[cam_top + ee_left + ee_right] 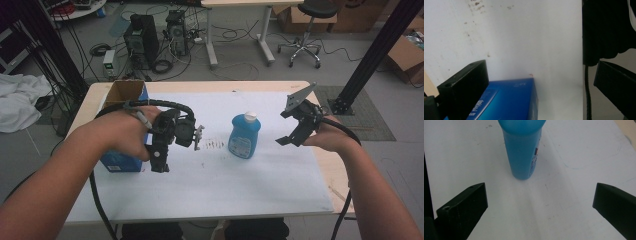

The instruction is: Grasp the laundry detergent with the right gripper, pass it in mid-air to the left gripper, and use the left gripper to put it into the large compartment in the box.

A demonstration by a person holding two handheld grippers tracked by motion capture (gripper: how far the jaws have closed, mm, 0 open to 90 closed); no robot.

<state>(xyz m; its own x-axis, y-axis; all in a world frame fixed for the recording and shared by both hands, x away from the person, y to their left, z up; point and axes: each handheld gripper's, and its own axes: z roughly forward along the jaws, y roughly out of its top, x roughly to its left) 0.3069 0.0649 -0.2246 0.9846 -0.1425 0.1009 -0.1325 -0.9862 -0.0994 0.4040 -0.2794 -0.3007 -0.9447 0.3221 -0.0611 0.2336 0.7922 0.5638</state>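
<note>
Blue bottle point(244, 136): upright on counter point(260, 175), not yet grasped. Right tool point(291, 129) and left tool point(159, 150): both spread wide, nothing held.

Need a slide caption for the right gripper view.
Open right gripper faces an upright blue bottle on the white table.

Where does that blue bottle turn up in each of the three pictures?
High view: blue bottle stands upright mid-table, between the two tongs.
Left gripper view: not in it; a blue box sits at the bottom.
Right gripper view: top centre, ahead of the open jaws.
Shared landmark: the white table sheet.
</note>
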